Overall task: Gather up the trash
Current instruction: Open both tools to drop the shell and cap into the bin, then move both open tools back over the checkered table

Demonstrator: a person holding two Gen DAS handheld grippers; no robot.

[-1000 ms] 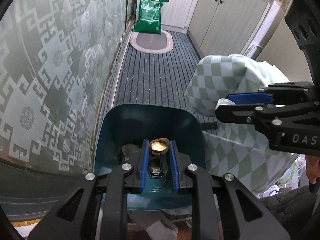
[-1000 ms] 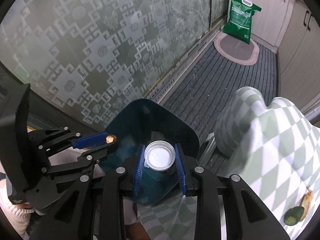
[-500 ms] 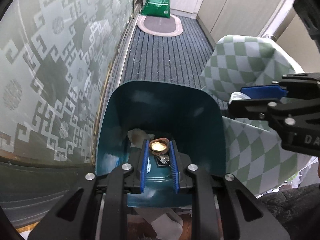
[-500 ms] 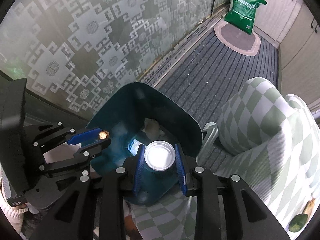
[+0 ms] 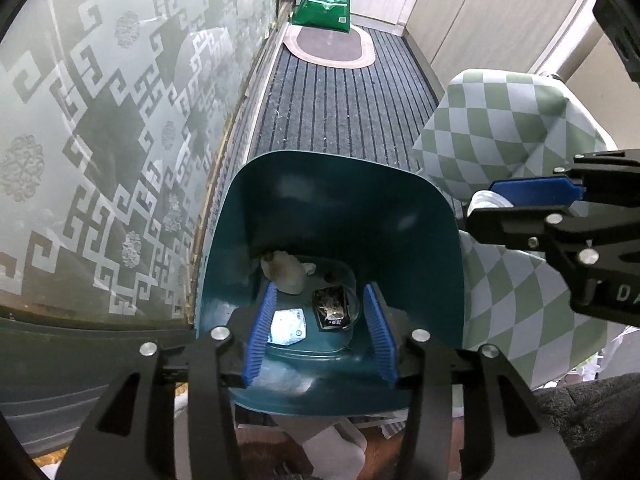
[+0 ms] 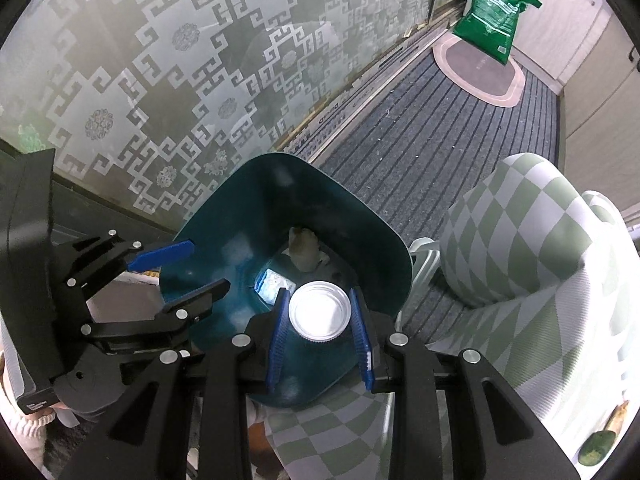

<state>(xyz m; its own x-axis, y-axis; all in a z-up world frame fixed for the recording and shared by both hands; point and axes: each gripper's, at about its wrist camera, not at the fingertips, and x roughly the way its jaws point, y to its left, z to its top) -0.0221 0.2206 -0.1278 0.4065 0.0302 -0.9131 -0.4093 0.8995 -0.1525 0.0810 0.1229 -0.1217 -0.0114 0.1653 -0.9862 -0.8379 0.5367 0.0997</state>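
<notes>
striped floor mat beneath upright teal bin

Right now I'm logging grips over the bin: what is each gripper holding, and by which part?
Right gripper holds the white plastic lid by opposite sides of its rim. Left gripper is open and holds nothing.

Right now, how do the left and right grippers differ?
The left gripper is open with nothing between its jaws, while the right gripper is shut on a white lid. The left reaches deeper over the bin; the right sits at its near rim. Both have blue pads and hang above the teal bin.
</notes>
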